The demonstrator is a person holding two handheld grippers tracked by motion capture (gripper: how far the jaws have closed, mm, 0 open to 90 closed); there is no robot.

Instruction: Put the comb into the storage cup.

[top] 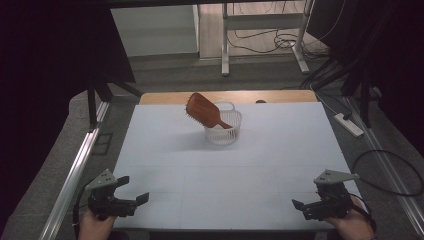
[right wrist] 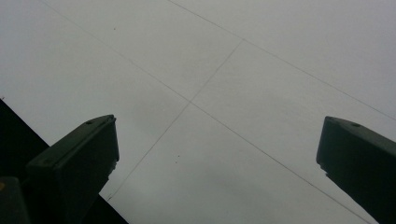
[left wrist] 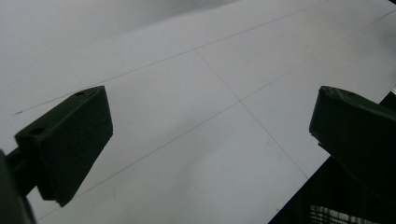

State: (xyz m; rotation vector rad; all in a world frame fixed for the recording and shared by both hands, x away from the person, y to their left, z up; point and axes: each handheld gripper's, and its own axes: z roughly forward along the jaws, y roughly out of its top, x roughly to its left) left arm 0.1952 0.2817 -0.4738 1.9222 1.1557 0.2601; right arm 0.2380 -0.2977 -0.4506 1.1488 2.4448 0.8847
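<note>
Lab-like recording room, white gridded table (top: 280,150), black curtains (top: 50,45), metal stand legs (top: 225,45), loose floor cables (top: 265,40), power strip (top: 349,124)

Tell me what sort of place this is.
Probably a lab or workshop set up for recording handling tasks. A white-covered table carries just a basket with a hairbrush, black screens flank it, and cables trail across the floor behind.

Brown hairbrush (top: 202,110) leans (handle down) in white basket (top: 223,128).

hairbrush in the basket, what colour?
Reddish-brown wood; the hairbrush shows best in the high view.
</note>
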